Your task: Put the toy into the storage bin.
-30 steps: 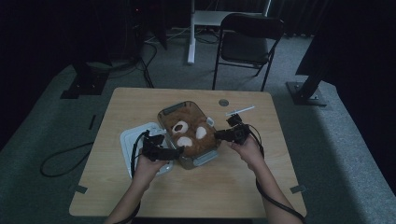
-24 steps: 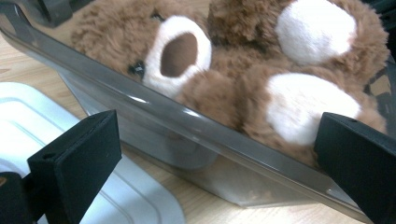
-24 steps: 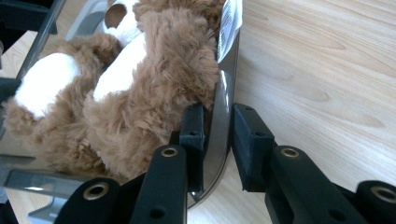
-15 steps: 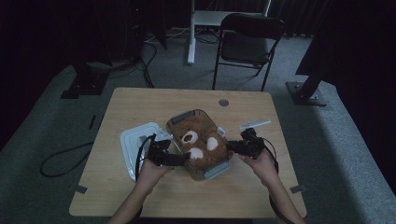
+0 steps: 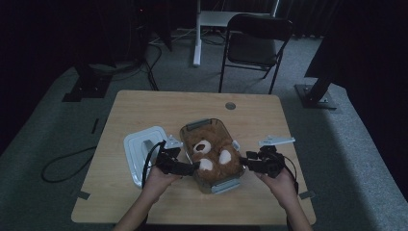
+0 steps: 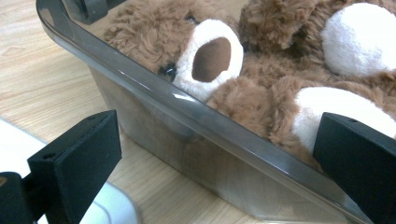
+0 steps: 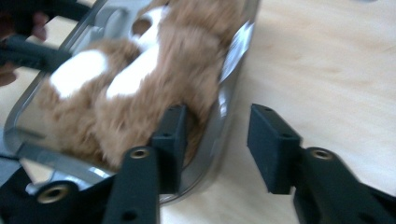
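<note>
A fluffy brown teddy bear with white paws and a white nose (image 5: 211, 155) lies packed inside a clear see-through plastic box (image 5: 214, 185). The box sits on a light wooden table (image 5: 144, 106), near the front edge, between the person's two hands. The bear fills the box and puffs up over the top.

The left gripper (image 5: 190, 167) is at the left side of the box. Its two black jaws stand wide apart. One jaw is outside the box wall and one is over the bear's white paw. They do not squeeze anything.

The right gripper (image 5: 246, 162) is at the right side of the box. Its jaws have just been opening. Now they are about half open, with the thin box wall between them. One jaw is inside by the fur and one is outside over the table. The pads do not seem to press on the wall.

Just left of the box lies a white flat plastic lid (image 5: 140, 153). A small pale flat piece (image 5: 276, 140) lies to the right, near the right hand. A dark folding chair (image 5: 255, 43) stands behind the table.

What could go wrong? The bear is puffy, so it could spring up and stop the lid from closing. If the right gripper pulls back with fur caught on its inner jaw, the bear could come out a bit. A push from one side alone could make the box slide toward the table edge.
</note>
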`<state>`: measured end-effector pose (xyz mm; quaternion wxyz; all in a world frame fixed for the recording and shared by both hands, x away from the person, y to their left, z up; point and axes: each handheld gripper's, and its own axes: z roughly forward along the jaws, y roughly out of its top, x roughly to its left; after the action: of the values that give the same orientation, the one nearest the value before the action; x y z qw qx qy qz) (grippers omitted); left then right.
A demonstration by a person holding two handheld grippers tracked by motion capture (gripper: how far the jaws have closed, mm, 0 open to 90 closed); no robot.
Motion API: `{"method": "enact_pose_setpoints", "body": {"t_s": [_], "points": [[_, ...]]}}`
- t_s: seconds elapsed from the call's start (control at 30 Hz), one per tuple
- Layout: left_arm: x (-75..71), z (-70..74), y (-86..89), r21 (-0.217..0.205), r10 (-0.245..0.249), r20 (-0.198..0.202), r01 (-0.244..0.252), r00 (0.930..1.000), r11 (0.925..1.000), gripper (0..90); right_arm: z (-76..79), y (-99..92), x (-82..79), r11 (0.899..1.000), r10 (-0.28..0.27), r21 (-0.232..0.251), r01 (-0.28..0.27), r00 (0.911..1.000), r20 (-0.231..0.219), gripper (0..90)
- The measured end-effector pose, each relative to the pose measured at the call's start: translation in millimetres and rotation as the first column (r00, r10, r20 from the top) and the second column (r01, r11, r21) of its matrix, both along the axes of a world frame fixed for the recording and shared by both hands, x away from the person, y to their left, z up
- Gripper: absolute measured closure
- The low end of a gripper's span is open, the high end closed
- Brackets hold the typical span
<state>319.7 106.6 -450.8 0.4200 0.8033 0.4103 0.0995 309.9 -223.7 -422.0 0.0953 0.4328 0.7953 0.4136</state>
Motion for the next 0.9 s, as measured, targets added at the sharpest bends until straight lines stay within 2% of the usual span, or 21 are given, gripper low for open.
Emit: {"method": "enact_pose_setpoints", "body": {"t_s": [0.07,0.13,0.23,0.33,0.43,0.47,0.5,0.57,0.6,0.63,0.67,0.7,0.73,0.77,0.83,0.9], "points": [[-1.9,5.8,1.6,-0.01,0.003,0.013,-0.003,0.9999,0.9999,2.1,11.1,-3.8,3.8,0.999,0.001,0.041,-0.002,0.9997,0.023,53.4],[-4.6,12.1,2.0,-0.032,0.0,0.027,0.001,0.9996,0.9995,4.6,22.2,-2.1,9.9,0.999,-0.005,0.038,0.003,0.9987,0.051,48.0],[-12.2,20.8,-4.1,-0.038,-0.027,0.051,0.029,0.9984,0.9989,4.5,34.5,7.0,19.9,0.999,0.005,0.049,-0.009,0.9976,0.069,48.1],[-22.2,27.9,-11.3,-0.033,-0.067,0.074,0.07,0.995,0.997,4.7,38.6,20.0,25.0,0.998,0.034,0.056,-0.038,0.9973,0.065,45.4],[-31.2,31.9,-17.7,-0.045,-0.12,0.085,0.124,0.9891,0.9912,6.6,36.1,29.4,20.6,0.996,0.077,0.047,-0.079,0.9954,0.057,42.8],[-33.8,32.7,-20.1,-0.043,-0.131,0.088,0.135,0.9875,0.9898,7.4,34.5,31.2,17.7,0.995,0.089,0.041,-0.091,0.9945,0.055,43.4],[-36.2,33.2,-22.3,-0.036,-0.144,0.093,0.147,0.9853,0.9884,7.8,33.0,32.2,14.1,0.994,0.101,0.029,-0.102,0.9934,0.055,49.1],[-39.9,32.7,-26.1,-0.049,-0.167,0.097,0.172,0.9811,0.9838,19.8,29.3,32.4,6.2,0.993,0.116,0.011,-0.117,0.9912,0.063,59.2],[-40.7,32.0,-27.9,-0.045,-0.172,0.099,0.177,0.9801,0.9831,21.5,26.9,32.6,2.9,0.991,0.135,-0.005,-0.135,0.9892,0.057,66.3],[-41.3,31.2,-29.4,-0.041,-0.184,0.102,0.189,0.9775,0.9811,27.7,24.3,32.9,0.0,0.989,0.148,-0.02,-0.147,0.9875,0.054,67.8],[-41.6,30.1,-31.0,-0.039,-0.197,0.11,0.202,0.9743,0.9786,35.9,21.4,33.8,-1.5,0.988,0.152,-0.038,-0.15,0.9873,0.048,73.3],[-41.6,30.1,-31.0,-0.039,-0.197,0.11,0.202,0.9743,0.9786,41.1,21.4,33.8,-1.5,0.988,0.152,-0.038,-0.15,0.9873,0.048,73.3],[-41.6,30.1,-31.0,-0.039,-0.197,0.11,0.202,0.9743,0.9786,41.1,18.4,34.8,-1.5,0.985,0.167,-0.052,-0.166,0.9854,0.032,73.3],[-39.5,25.2,-37.6,0.009,-0.221,0.106,0.221,0.9696,0.9752,50.1,11.6,36.9,2.2,0.983,0.174,-0.067,-0.173,0.9847,0.006,80.7],[-37.3,21.8,-40.3,0.04,-0.222,0.106,0.219,0.9693,0.975,56.0,7.5,38.3,7.8,0.98,0.179,-0.082,-0.179,0.9838,-0.011,82.9],[-34.1,19.6,-41.0,0.078,-0.23,0.098,0.223,0.9682,0.9717,59.8,4.2,40.7,12.8,0.976,0.187,-0.106,-0.188,0.9821,-0.026,83.4]]}}
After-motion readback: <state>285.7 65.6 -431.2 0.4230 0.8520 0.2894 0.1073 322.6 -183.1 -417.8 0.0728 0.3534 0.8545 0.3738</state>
